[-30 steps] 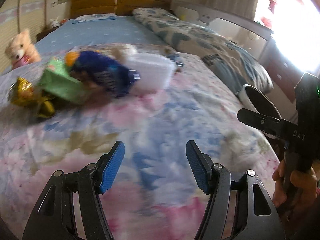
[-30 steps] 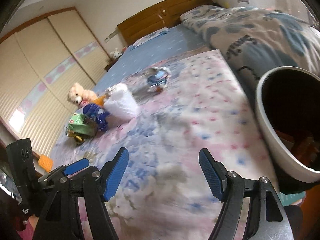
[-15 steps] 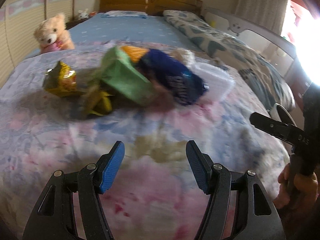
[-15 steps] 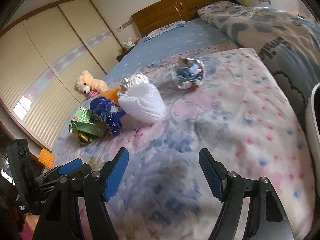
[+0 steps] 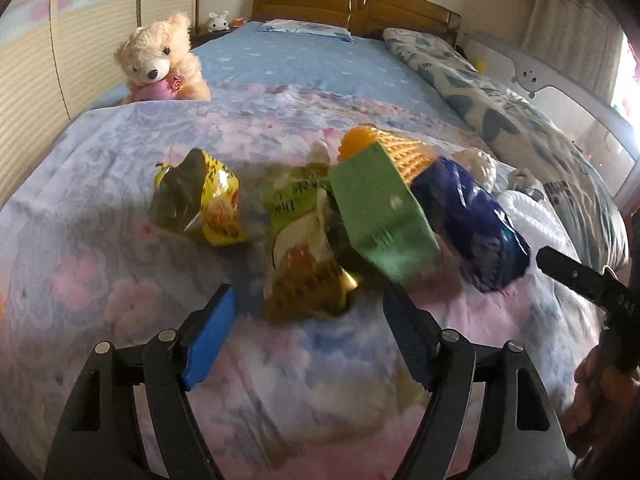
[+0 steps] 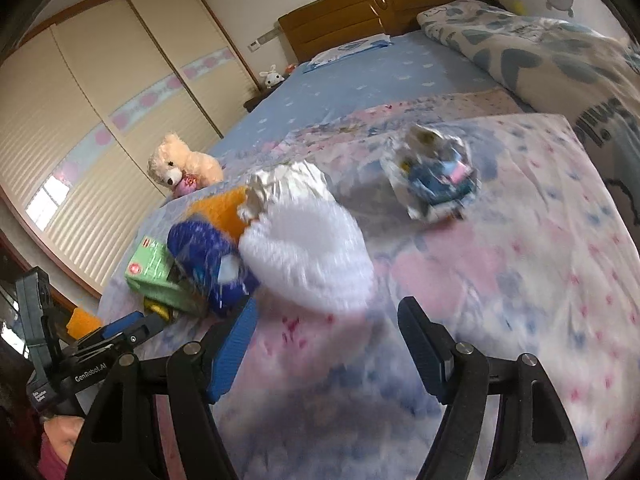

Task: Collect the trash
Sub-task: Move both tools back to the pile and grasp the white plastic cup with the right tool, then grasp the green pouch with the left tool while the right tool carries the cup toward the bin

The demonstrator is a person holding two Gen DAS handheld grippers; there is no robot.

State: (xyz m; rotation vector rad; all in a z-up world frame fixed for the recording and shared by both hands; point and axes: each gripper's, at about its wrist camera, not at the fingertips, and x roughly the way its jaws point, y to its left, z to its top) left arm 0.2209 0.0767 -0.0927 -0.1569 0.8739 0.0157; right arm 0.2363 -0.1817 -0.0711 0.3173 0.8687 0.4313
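Left wrist view: bed (image 5: 100, 200), trash pile (image 5: 384, 216) now much nearer than a second ago, just ahead of spread, empty left tool (image 5: 308, 332). Right tool (image 6: 324, 344) spread, closer to white bag (image 6: 308, 256).

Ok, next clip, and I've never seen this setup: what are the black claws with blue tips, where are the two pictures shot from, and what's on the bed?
The claws are two hand-held grippers, one in each of a person's hands, each carrying a fisheye camera that looks along its fingers. One picture comes from the left gripper, the other from the right gripper. Both are open and hold nothing. On the bed lies a pile of trash: a yellow wrapper, a green snack bag, a green carton, a blue bag, an orange net and a white foam piece. A crumpled blue-white wrapper lies apart. A teddy bear sits further back.
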